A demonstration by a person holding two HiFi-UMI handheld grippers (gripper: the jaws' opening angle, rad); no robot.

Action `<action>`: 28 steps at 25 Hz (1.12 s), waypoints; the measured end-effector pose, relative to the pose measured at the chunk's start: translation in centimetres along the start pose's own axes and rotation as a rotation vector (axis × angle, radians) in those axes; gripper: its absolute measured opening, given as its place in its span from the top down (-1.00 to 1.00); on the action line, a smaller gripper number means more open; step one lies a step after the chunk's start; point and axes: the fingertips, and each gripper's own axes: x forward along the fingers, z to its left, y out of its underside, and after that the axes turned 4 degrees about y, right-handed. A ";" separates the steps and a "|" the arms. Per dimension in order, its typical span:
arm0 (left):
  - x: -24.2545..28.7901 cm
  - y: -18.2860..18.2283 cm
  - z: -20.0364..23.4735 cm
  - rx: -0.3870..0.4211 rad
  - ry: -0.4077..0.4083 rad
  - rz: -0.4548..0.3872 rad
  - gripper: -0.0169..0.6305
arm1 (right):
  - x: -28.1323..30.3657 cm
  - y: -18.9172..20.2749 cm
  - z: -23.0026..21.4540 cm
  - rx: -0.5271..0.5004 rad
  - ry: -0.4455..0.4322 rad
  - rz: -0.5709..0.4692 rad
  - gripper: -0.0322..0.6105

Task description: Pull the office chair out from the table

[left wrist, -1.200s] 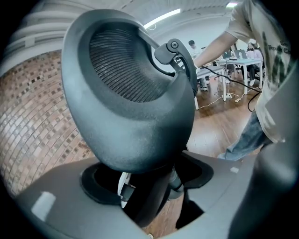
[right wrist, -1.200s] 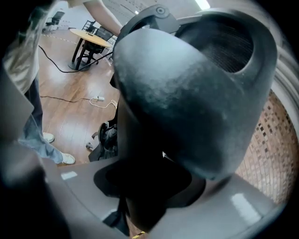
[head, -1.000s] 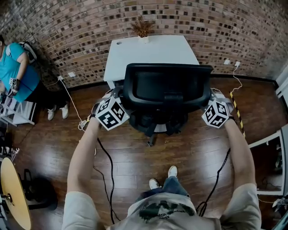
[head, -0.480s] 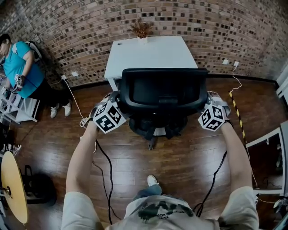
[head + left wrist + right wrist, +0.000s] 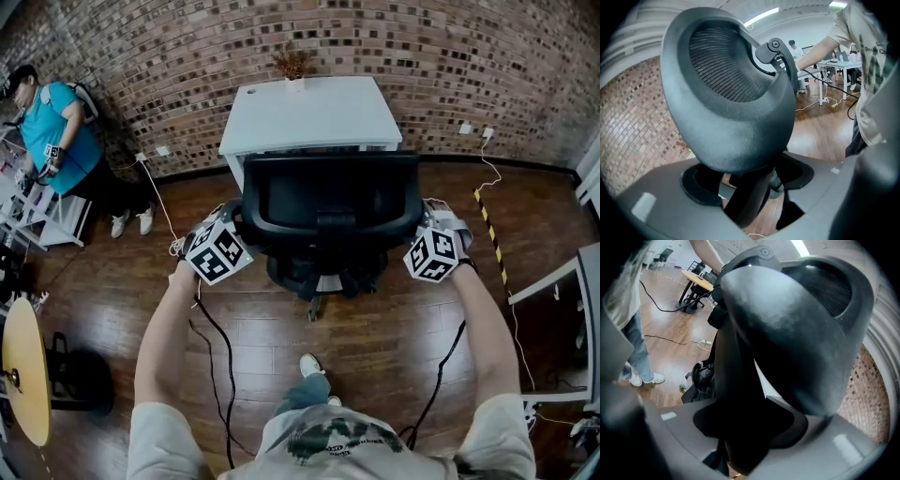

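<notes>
The white table [image 5: 309, 112] stands against a brick wall [image 5: 450, 66]. The chair [image 5: 328, 197] sits at the middle of the table's near edge, backrest toward me, its base on the floor on my side of that edge. My left gripper [image 5: 231, 227] is clamped on the backrest's left side, and my right gripper [image 5: 427, 223] on its right side. Black frame fills each pair of jaws. A small dried plant [image 5: 292, 66] stands at the far edge.
</notes>
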 end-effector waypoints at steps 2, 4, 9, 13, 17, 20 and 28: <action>-0.7 -0.1 -1.6 -0.007 -0.001 0.005 -0.19 | -1.3 -0.1 0.9 -0.003 0.000 -0.003 0.25; -1.4 -0.4 -3.0 -0.011 0.002 0.009 -0.19 | -2.6 -0.2 1.7 -0.005 -0.003 -0.007 0.25; -3.0 -1.2 -6.4 -0.014 -0.003 0.008 -0.19 | -6.0 -0.1 3.5 -0.009 -0.001 -0.011 0.25; -4.5 -1.5 -9.2 -0.009 -0.006 0.002 -0.19 | -8.3 -0.5 5.2 -0.004 0.001 -0.011 0.25; -5.6 -1.8 -11.5 -0.010 -0.014 -0.005 -0.19 | -10.3 -0.6 6.4 -0.007 0.012 -0.013 0.24; -6.2 -1.6 -12.9 -0.012 -0.013 -0.001 -0.19 | -11.5 -0.8 7.4 -0.015 0.017 -0.018 0.24; -6.9 -1.6 -13.7 -0.008 -0.003 0.000 -0.19 | -12.5 -1.2 8.0 -0.016 0.011 -0.015 0.24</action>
